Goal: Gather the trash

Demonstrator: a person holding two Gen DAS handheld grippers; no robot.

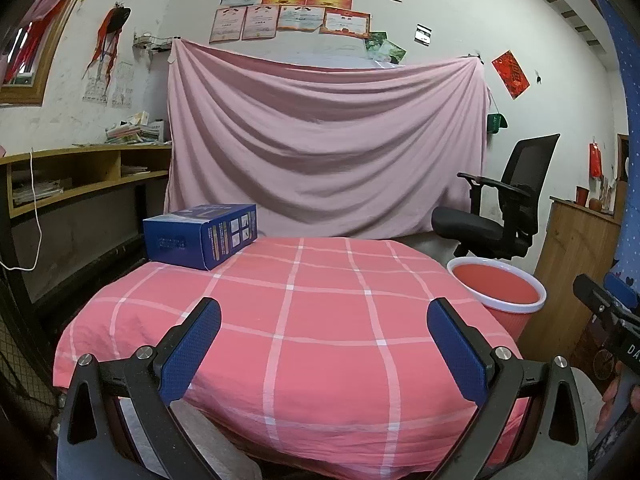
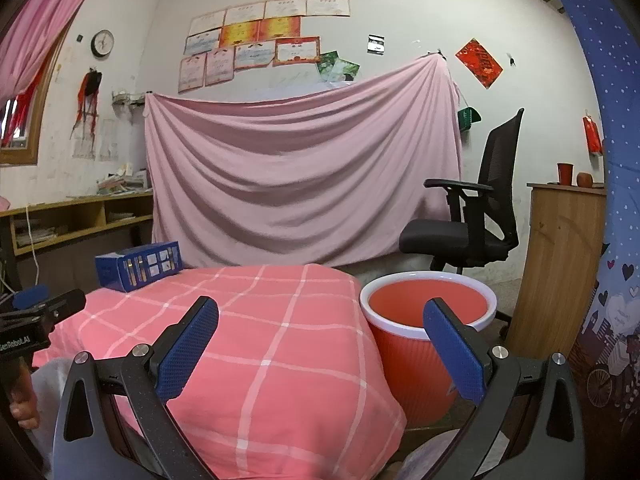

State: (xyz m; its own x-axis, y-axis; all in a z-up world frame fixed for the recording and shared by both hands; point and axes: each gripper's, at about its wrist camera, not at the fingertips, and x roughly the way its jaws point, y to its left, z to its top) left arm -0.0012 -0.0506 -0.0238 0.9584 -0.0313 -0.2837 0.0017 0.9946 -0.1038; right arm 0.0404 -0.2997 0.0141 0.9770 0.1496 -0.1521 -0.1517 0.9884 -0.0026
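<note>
The left gripper is hovering over the near edge of the table, jaws spread wide and holding nothing. The right gripper is hanging to its right, equally wide and equally empty, its right finger overlapping the bin in the view.

The only likely piece of trash is the blue box, which is sitting at the table's far left corner, well away from both grippers. The bin is standing on the floor just beside the table's right edge, its mouth open and, as far as can be seen, empty.

The risks are looking fairly plain. The box is resting close to the table's far edge, so a clumsy approach by either gripper could be pushing it off the back or left side rather than gripping it. It also seems broad, so the jaws may be needing nearly their full spread; a grip on a corner could be slipping. The checked cloth is lying loose, and a dragging finger could be bunching it. The carry across to the bin is long, inviting a drop.
</note>
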